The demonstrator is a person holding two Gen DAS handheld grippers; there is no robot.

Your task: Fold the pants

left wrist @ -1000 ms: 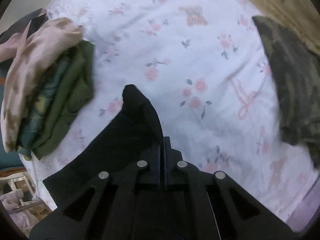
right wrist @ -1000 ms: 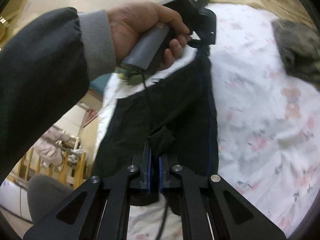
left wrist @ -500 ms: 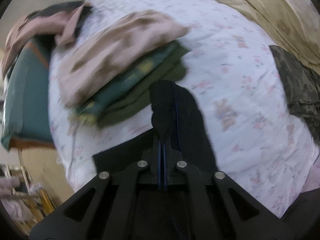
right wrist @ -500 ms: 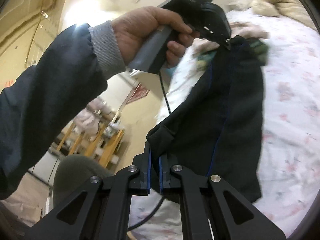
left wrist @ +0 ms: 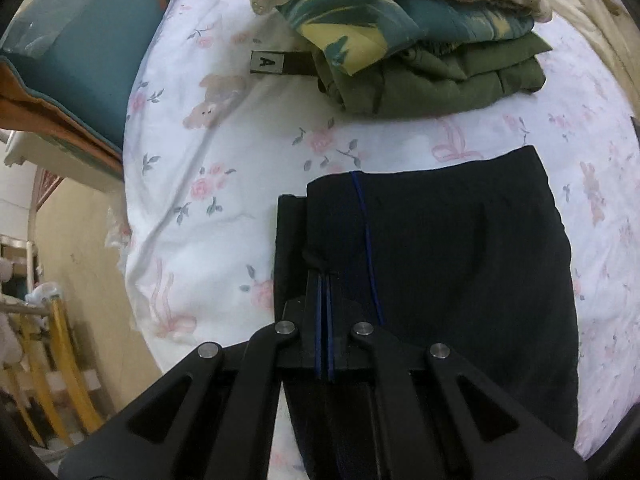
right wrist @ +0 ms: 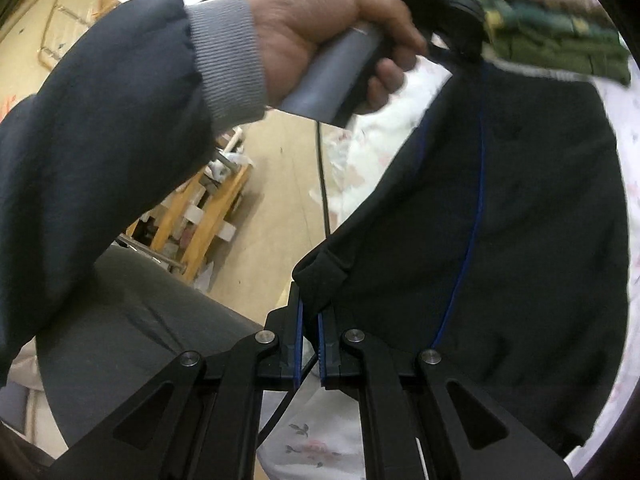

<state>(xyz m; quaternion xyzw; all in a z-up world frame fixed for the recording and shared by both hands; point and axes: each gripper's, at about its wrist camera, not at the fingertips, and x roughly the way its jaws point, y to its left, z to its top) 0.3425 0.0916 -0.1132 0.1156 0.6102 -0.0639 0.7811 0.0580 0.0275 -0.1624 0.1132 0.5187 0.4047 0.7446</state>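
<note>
Black pants (left wrist: 432, 248) with a thin blue side stripe lie folded on the floral bedsheet (left wrist: 208, 152). My left gripper (left wrist: 324, 276) is shut on the pants' near left corner. In the right wrist view my right gripper (right wrist: 310, 308) is shut on another corner of the black pants (right wrist: 520, 220), which hang between the two grippers. The left hand holding its gripper (right wrist: 456, 52) shows at the top of that view, pinching the far corner.
A stack of folded clothes (left wrist: 420, 48) lies just beyond the pants, with a tag marked A (left wrist: 268, 63) beside it. A teal pillow (left wrist: 80, 52) is at the far left. The bed edge and floor with wooden furniture (right wrist: 200, 216) are to the left.
Both grippers have carried the folded pants toward the stack of folded clothes and lowered them. The pants now lie flat on the sheet in the left view.
</note>
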